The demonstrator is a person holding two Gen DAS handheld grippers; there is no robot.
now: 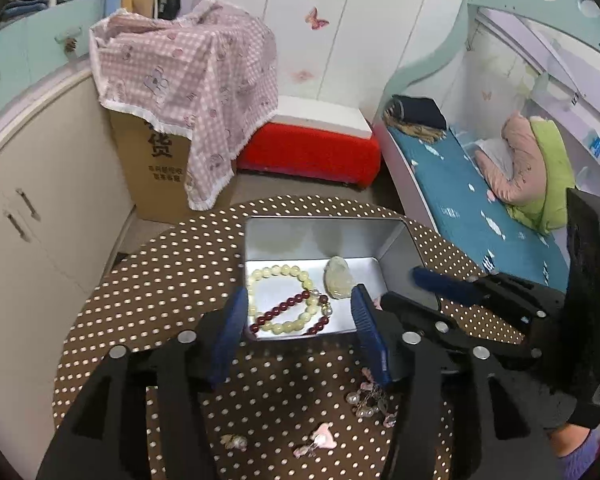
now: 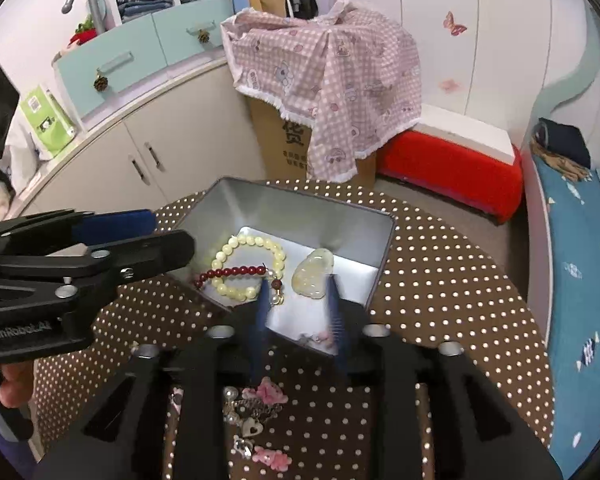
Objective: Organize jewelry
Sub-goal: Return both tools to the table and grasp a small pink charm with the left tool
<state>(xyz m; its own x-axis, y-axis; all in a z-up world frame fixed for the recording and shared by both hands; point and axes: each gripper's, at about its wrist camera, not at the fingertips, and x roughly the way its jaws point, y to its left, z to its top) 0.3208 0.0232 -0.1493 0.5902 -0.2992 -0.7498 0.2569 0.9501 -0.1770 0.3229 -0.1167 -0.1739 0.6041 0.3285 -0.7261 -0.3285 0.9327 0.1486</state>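
An open metal tin sits on the round brown polka-dot table. Inside it lie a pale yellow bead bracelet, a dark red bead bracelet crossing it, and a pale jade pendant just beside them. The left gripper hovers at the tin's near edge, fingers apart and holding nothing. The right gripper sits over the tin's near corner, its blue fingers also apart — a small pink piece lies in the tin between them, though contact cannot be told. On the table, outside the tin, rest loose trinkets — pink charms, pearls and a heart pendant.
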